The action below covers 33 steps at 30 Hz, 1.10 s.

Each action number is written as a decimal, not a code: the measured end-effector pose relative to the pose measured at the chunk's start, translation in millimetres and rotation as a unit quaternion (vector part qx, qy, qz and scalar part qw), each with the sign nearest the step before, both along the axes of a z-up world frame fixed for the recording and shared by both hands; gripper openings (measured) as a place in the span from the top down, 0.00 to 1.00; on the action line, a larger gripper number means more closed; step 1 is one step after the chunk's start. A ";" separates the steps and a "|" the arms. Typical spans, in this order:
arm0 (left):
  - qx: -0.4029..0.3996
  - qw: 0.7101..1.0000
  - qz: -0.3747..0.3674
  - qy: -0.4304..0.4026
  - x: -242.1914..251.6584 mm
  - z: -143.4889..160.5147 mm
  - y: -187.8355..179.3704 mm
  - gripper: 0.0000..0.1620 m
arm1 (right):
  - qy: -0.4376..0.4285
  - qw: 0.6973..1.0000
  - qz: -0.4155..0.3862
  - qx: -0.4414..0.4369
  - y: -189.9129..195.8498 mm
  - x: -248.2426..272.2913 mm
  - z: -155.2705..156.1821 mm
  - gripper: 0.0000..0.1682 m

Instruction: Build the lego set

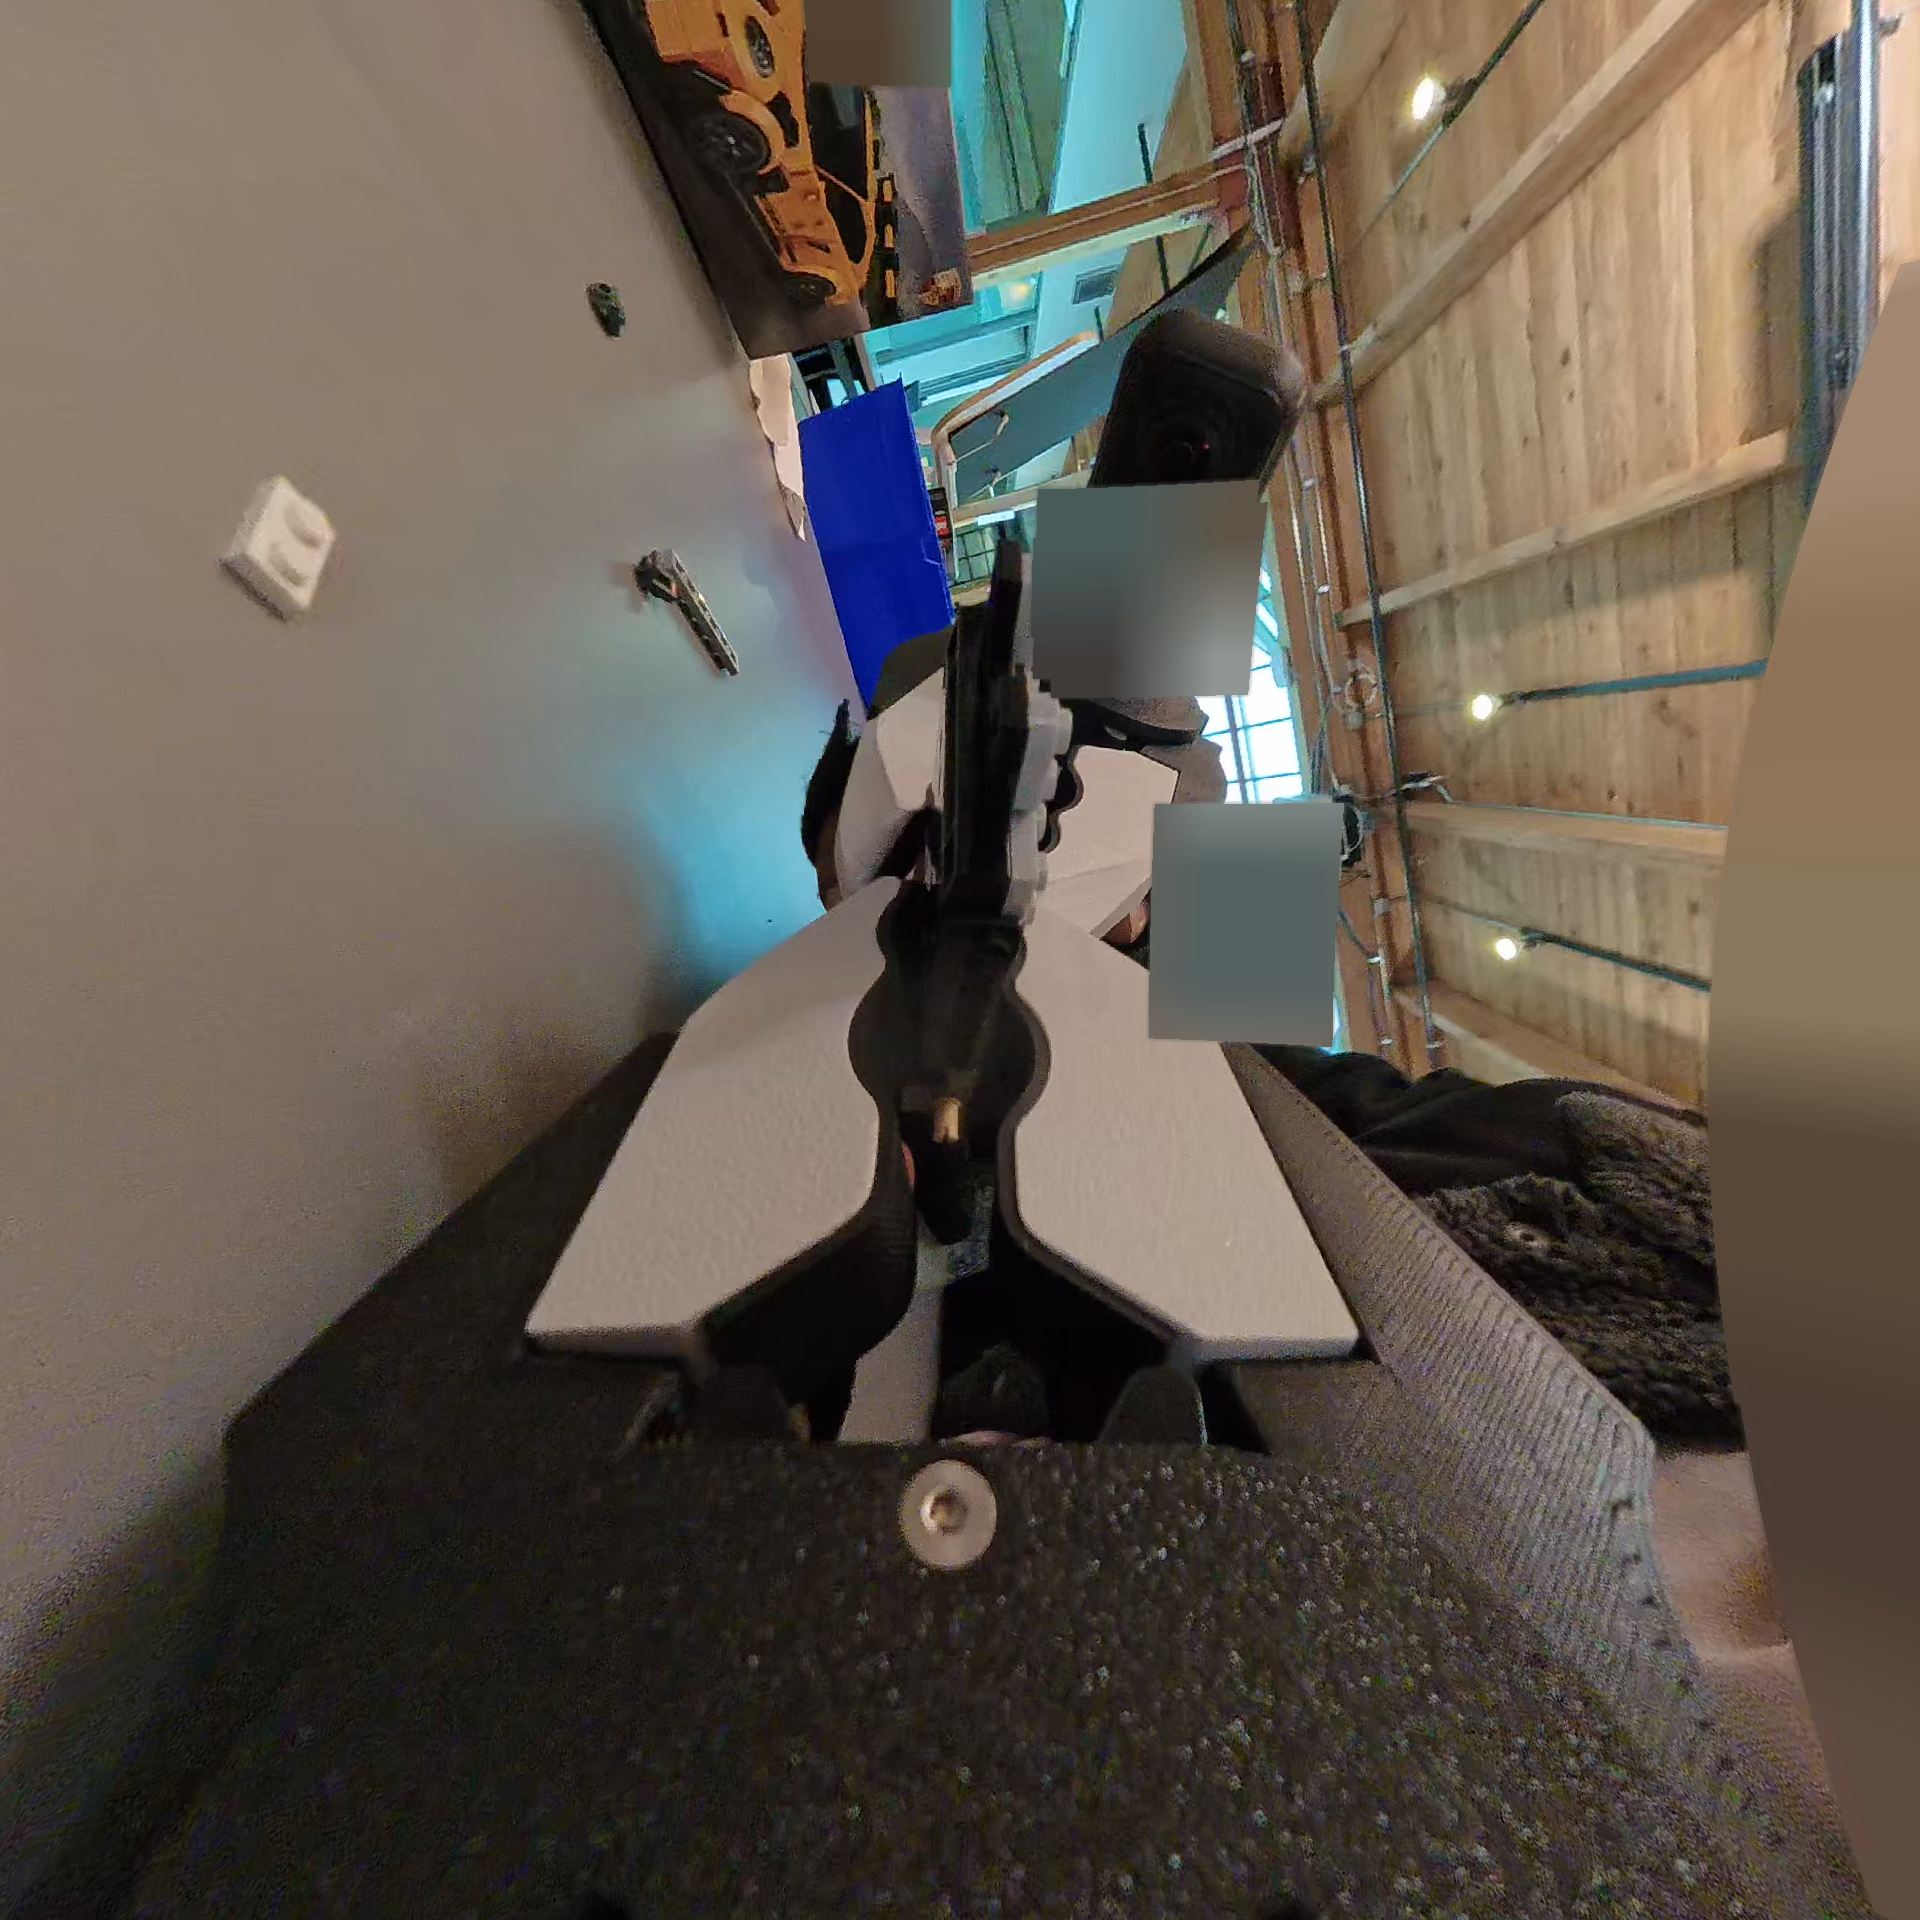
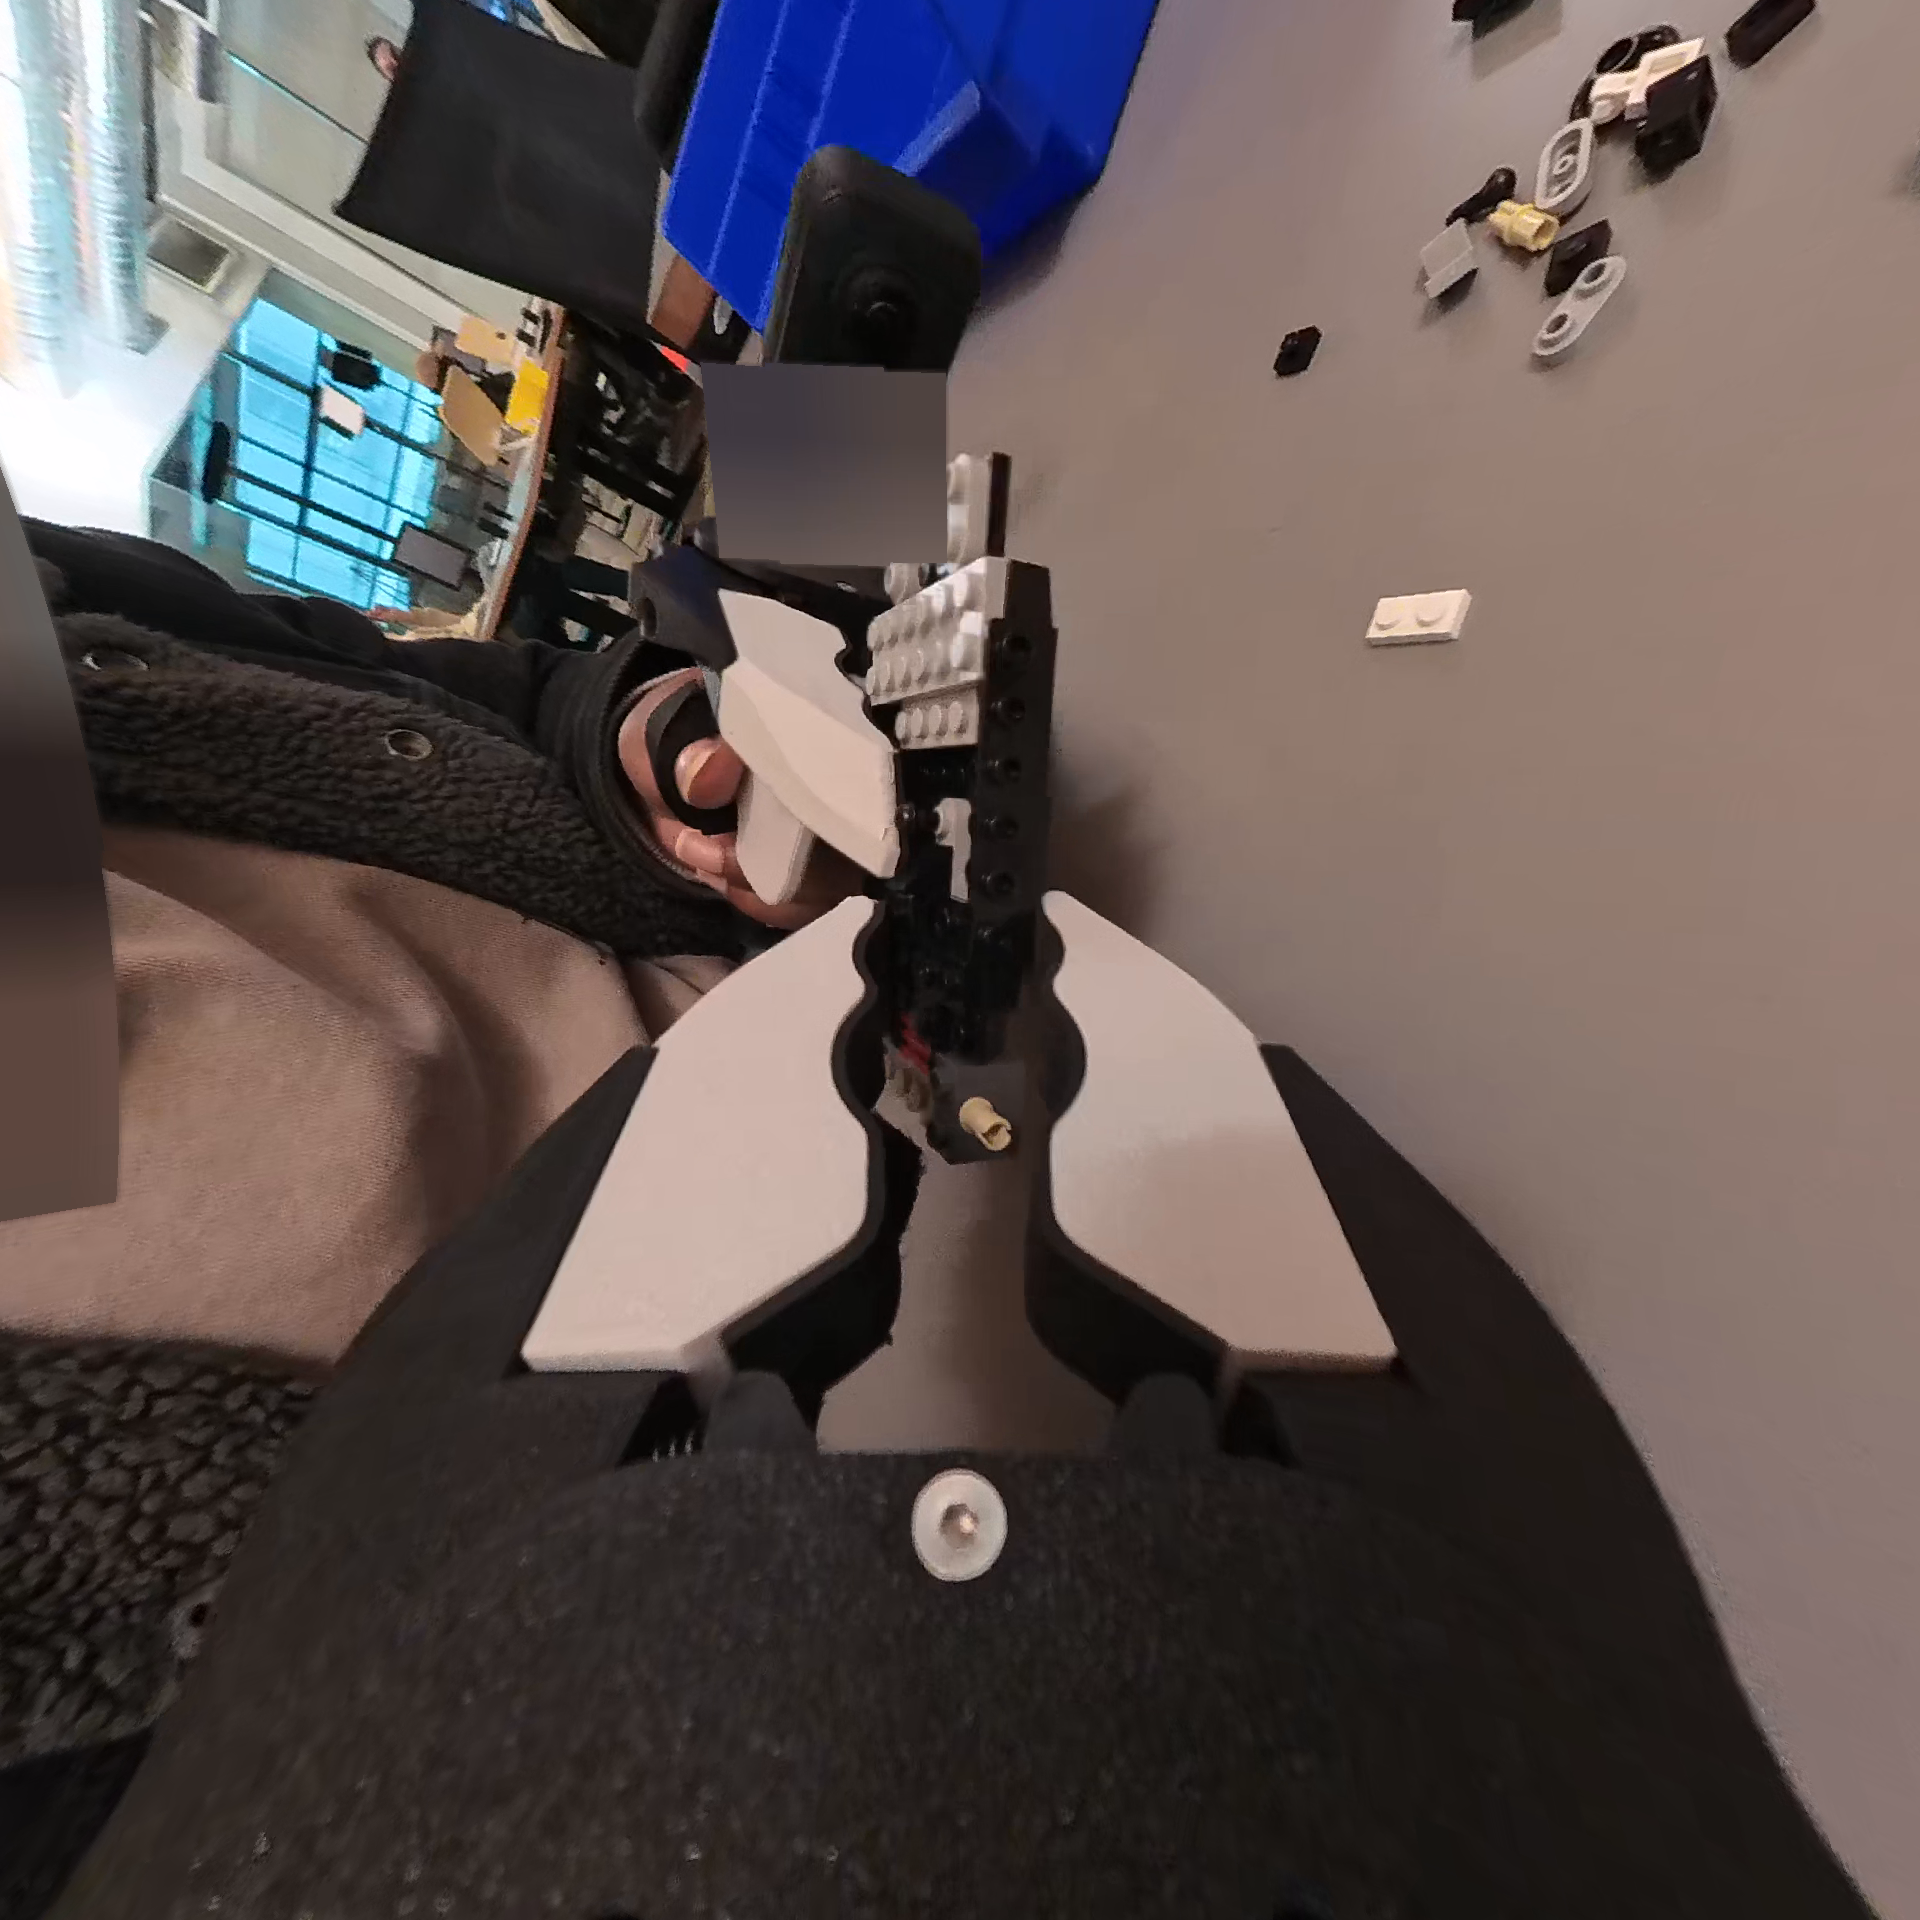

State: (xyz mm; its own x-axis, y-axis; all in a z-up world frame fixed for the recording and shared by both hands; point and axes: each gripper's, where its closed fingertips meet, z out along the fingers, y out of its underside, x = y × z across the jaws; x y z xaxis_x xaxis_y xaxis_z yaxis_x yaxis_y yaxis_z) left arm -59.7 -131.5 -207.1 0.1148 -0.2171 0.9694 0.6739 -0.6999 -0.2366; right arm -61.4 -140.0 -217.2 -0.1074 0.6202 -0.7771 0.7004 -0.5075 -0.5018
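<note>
right wrist view: both tongs [image 2: 951, 997] [image 1: 951, 997] clamp the black-and-grey lego assembly [image 2: 961, 790].

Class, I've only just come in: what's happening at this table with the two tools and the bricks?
A person is building a lego set. Both hand-held grippers, left and right, clamp one black-and-grey lego assembly from opposite ends, lifted off the grey table. Loose pieces, including a white plate, lie unused beside a blue bin.
</note>
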 end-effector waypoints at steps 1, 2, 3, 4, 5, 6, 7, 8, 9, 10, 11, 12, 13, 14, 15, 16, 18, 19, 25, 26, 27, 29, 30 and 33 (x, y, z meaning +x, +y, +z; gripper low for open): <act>0.008 1.000 -0.001 0.008 0.1 1.2 -0.5 0.93 | 0.003 1.000 -0.002 -0.003 -0.6 -0.3 1.1 0.86; 0.017 1.000 -0.002 0.015 0.7 3.1 -1.3 0.93 | 0.005 1.000 -0.003 -0.012 -2.1 -0.5 3.2 0.88; 0.025 0.999 -0.003 0.020 0.8 4.9 -1.9 0.93 | 0.011 1.000 -0.006 -0.022 -2.9 -0.9 5.5 0.89; 0.031 0.999 -0.004 0.025 1.0 6.1 -2.5 0.93 | 0.014 1.000 -0.008 -0.023 -3.9 -0.8 6.5 0.89; 0.037 0.999 -0.005 0.029 1.3 7.0 -3.2 0.93 | 0.020 1.000 -0.010 -0.017 -4.5 -0.6 7.3 0.90; 0.043 0.999 -0.007 0.033 1.9 8.1 -3.9 0.93 | 0.025 1.000 -0.011 -0.012 -5.1 -0.2 8.2 0.90; 0.050 0.998 -0.010 0.037 2.4 9.6 -4.6 0.93 | 0.028 0.999 -0.011 -0.010 -6.1 0.4 9.5 0.90; 0.057 0.997 -0.013 0.045 3.2 10.7 -5.4 0.93 | 0.031 0.999 -0.009 -0.008 -7.0 1.1 10.3 0.91; 0.065 0.996 -0.015 0.052 3.6 12.2 -6.1 0.93 | 0.038 0.999 -0.010 -0.005 -7.7 1.3 11.5 0.91; 0.073 0.996 -0.017 0.056 3.5 14.0 -6.5 0.93 | 0.043 0.999 -0.011 -0.004 -8.5 1.1 13.1 0.91; 0.078 0.995 -0.019 0.056 3.3 15.5 -6.8 0.93 | 0.048 0.999 -0.013 -0.001 -9.0 0.8 14.7 0.92; 0.082 0.995 -0.020 0.057 2.9 16.6 -7.1 0.93 | 0.051 0.999 -0.015 0.005 -9.2 0.4 15.4 0.92; 0.084 0.995 -0.020 0.055 2.8 17.4 -7.3 0.93 | 0.054 0.998 -0.017 0.008 -9.4 0.3 16.2 0.92; 0.086 0.995 -0.020 0.054 2.8 17.9 -7.5 0.93 | 0.055 0.998 -0.020 0.009 -9.7 0.3 16.6 0.92; 0.087 0.995 -0.022 0.051 2.9 18.7 -7.7 0.93 | 0.058 0.998 -0.021 0.007 -10.2 0.3 17.3 0.92; 0.088 0.995 -0.022 0.050 2.9 19.1 -7.7 0.93 | 0.060 0.998 -0.023 0.006 -10.5 0.4 17.7 0.92; 0.087 0.995 -0.023 0.046 2.4 19.1 -7.2 0.93 | 0.062 0.998 -0.031 0.006 -10.4 -0.1 17.8 0.92; 0.084 0.995 -0.025 0.042 2.4 19.5 -6.8 0.93 | 0.066 0.997 -0.034 0.005 -10.1 -0.3 18.6 0.91; 0.023 0.996 -0.031 -0.083 -3.1 18.8 -1.9 0.93 | 0.084 0.993 -0.065 -0.041 -6.6 18.5 28.1 0.73; 0.013 0.995 -0.029 -0.094 -4.1 16.6 -1.0 0.93 | 0.088 0.991 -0.088 -0.056 -2.8 20.6 28.8 0.75; 0.008 0.995 -0.031 -0.098 -3.3 15.2 -0.9 0.93 | 0.092 0.988 -0.104 -0.074 -1.1 22.5 30.0 0.76; 0.007 0.994 -0.033 -0.100 -1.1 15.7 -1.0 0.93 | 0.093 0.985 -0.114 -0.087 -4.2 24.8 29.6 0.77; 0.006 0.995 -0.033 -0.098 -0.3 15.1 -1.0 0.93 | 0.093 0.985 -0.116 -0.084 -6.4 24.6 29.0 0.77; 0.002 0.995 -0.032 -0.099 0.9 13.9 -1.3 0.93 | 0.087 0.985 -0.128 -0.081 -8.8 20.8 27.3 0.78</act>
State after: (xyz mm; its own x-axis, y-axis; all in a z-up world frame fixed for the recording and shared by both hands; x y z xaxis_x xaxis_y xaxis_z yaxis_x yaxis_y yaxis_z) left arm -58.8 -132.9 -193.2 -0.0918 -0.2227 0.9706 0.6617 -0.7420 -0.1076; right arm -40.6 -148.8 -189.9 -0.1044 0.5138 -0.8515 0.4497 -0.7393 -0.5012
